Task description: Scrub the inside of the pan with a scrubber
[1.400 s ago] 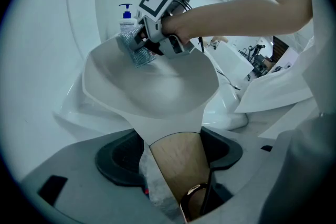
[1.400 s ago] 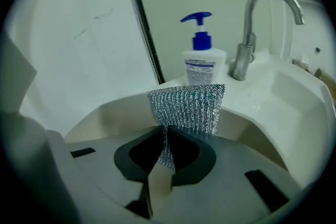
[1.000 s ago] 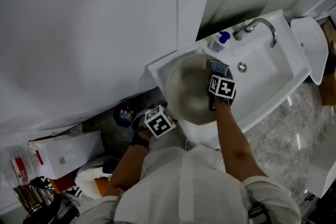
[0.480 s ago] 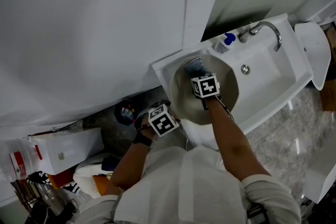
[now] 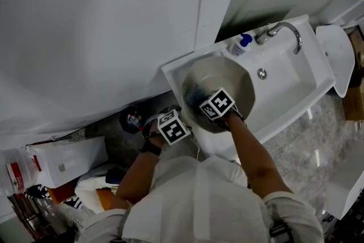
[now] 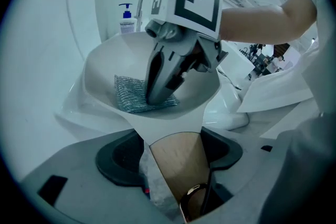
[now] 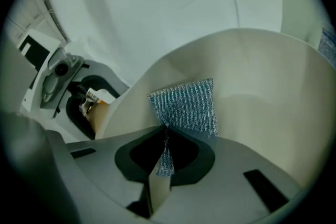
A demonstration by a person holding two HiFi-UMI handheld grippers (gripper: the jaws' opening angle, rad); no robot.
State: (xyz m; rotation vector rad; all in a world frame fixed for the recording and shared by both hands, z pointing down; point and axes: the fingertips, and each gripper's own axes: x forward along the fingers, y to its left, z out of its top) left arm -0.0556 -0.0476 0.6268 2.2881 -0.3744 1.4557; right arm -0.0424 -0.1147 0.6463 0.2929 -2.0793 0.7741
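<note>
A pale round pan (image 5: 227, 79) sits tilted in the white sink (image 5: 293, 85). My left gripper (image 5: 180, 119) is shut on its wooden handle (image 6: 178, 165) at the near left rim, jaws on either side of it. Inside the bowl, my right gripper (image 5: 206, 102) is shut on a blue-silver mesh scrubber (image 7: 186, 105) and presses it flat against the wall near the handle. In the left gripper view the scrubber (image 6: 137, 94) lies under the right gripper (image 6: 160, 89). In the right gripper view, the left gripper (image 7: 68, 86) shows past the pan's rim.
A soap bottle with a blue pump (image 5: 239, 45) and a curved tap (image 5: 282, 30) stand at the sink's back edge. A white wall rises behind. Boxes and bags (image 5: 62, 165) lie on the floor at the left.
The right gripper has swept the scrubber from the pan's far right side across to its near left wall. The left gripper has kept its hold on the handle.
</note>
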